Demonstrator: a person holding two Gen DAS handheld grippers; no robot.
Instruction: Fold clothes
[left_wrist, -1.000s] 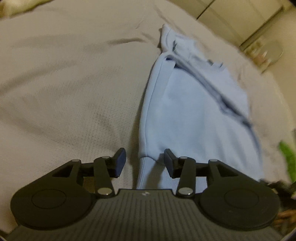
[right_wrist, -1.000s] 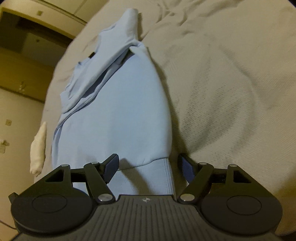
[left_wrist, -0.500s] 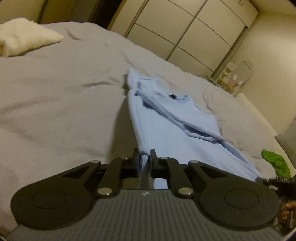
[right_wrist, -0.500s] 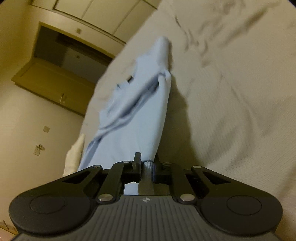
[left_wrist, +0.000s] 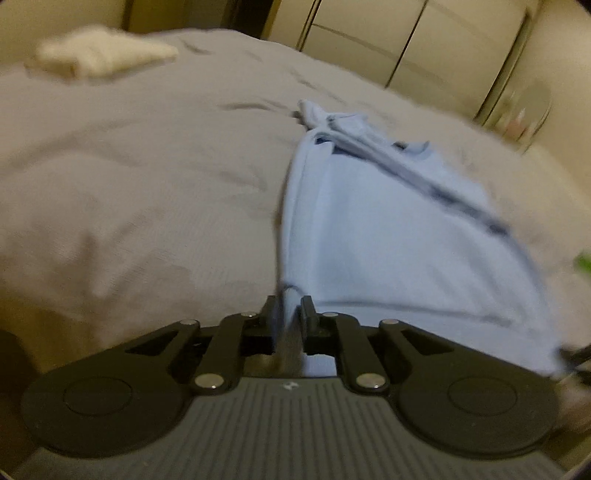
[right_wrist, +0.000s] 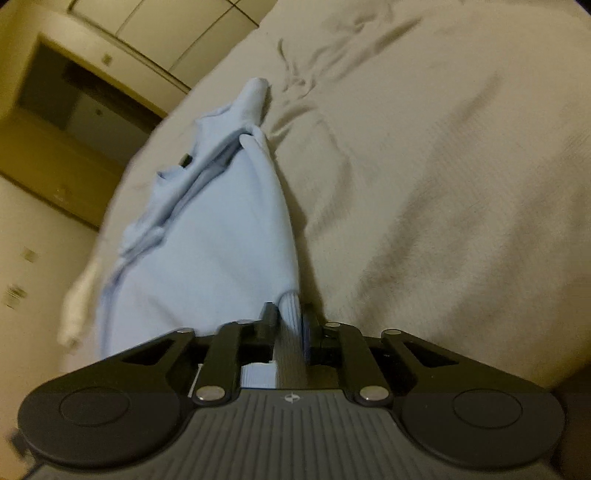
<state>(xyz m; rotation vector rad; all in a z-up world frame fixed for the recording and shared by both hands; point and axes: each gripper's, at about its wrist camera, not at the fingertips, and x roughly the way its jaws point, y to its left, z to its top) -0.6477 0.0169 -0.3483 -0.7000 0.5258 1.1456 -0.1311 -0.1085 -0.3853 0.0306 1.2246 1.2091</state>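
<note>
Two black two-finger grippers, each at one corner of ribbed hem of light blue cotton sweatshirt (left_wrist: 388, 236). Left gripper (left_wrist: 287, 314): jaws narrow, opening, hem fabric between them, pads against cloth. Right gripper (right_wrist: 290, 319): jaws narrow, opening, ribbed hem corner between, pads touching it. Sweatshirt spread lengthwise on grey textured bedspread (left_wrist: 129, 177), sleeves folded across body, collar at far end. White fluffy pillow (left_wrist: 99, 55) well apart, far left. Cream wardrobe doors (left_wrist: 406, 48) behind bed.
</note>
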